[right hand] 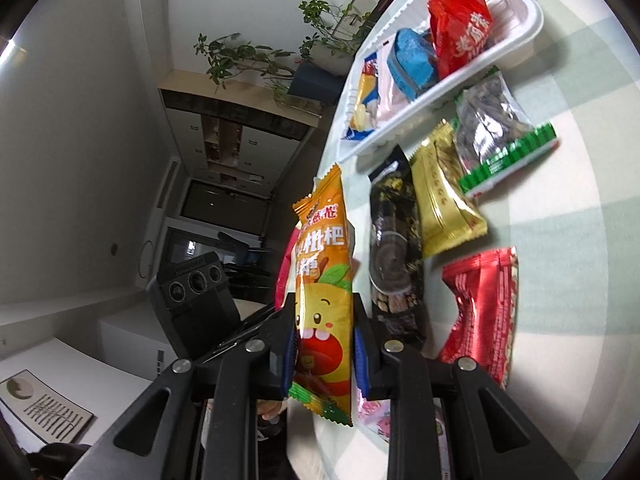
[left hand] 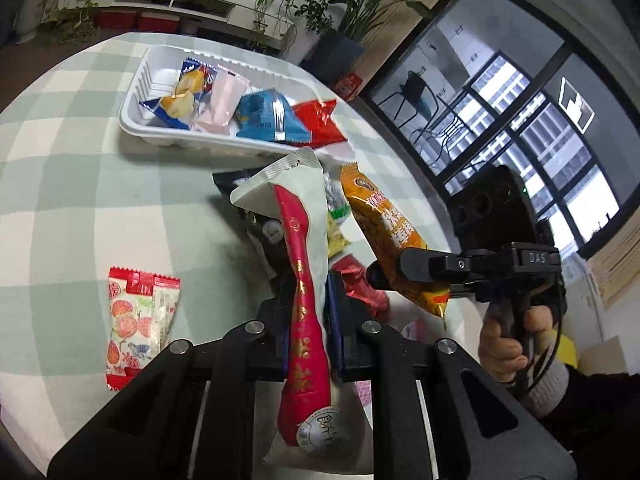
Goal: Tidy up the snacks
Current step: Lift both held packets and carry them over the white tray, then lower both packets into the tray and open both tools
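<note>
My left gripper point(left hand: 310, 292) is shut on a white and red snack packet point(left hand: 304, 264), held upright above the table. My right gripper point(right hand: 324, 332) is shut on an orange snack packet point(right hand: 324, 280); it also shows in the left wrist view point(left hand: 380, 220), held beside the left one. A white tray point(left hand: 132, 120) at the far side holds several packets: yellow-blue point(left hand: 186, 92), pink point(left hand: 222, 100), blue point(left hand: 268, 116) and red point(left hand: 320, 120). The tray shows in the right wrist view point(right hand: 524, 40) too.
Loose packets lie on the green checked tablecloth point(left hand: 80, 200): a red floral one point(left hand: 136, 320) at left, and black point(right hand: 396, 256), gold point(right hand: 444, 200), green-edged clear point(right hand: 496, 132) and red point(right hand: 484, 308) ones near the tray. A window point(left hand: 520, 120) is at right.
</note>
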`<state>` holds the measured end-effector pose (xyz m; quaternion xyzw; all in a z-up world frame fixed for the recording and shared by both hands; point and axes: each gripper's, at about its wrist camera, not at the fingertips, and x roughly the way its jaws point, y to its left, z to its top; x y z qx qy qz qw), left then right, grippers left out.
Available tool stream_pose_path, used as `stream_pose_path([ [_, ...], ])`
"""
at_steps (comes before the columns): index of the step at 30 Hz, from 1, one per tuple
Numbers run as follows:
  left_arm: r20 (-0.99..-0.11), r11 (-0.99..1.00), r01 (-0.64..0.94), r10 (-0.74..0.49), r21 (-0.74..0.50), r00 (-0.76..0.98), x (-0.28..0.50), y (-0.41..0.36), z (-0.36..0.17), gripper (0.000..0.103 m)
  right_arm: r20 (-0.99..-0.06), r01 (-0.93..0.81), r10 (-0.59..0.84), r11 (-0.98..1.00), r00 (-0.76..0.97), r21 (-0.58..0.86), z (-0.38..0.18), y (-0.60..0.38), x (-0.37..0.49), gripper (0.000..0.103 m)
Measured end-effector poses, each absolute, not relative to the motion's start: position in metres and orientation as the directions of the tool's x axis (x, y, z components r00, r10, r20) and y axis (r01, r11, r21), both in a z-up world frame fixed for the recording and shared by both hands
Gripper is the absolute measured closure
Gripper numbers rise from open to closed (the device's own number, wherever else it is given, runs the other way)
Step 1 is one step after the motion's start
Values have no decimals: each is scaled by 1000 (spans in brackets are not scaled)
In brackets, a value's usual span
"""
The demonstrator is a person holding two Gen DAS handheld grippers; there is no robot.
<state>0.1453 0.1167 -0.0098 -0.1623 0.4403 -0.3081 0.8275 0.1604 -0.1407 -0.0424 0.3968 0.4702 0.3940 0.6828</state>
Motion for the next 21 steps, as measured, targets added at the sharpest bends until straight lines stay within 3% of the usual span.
stream_pose_path([
  [9,-572,722,324,-686,-611,450,170,134,10,90,-302,-158,903,361,305,919,-27,-160,186,76],
  [21,-578,745,283,-654,-604,488,235,148,38,90,-323,-143,870,397,371,906,-11,-181,237,76],
])
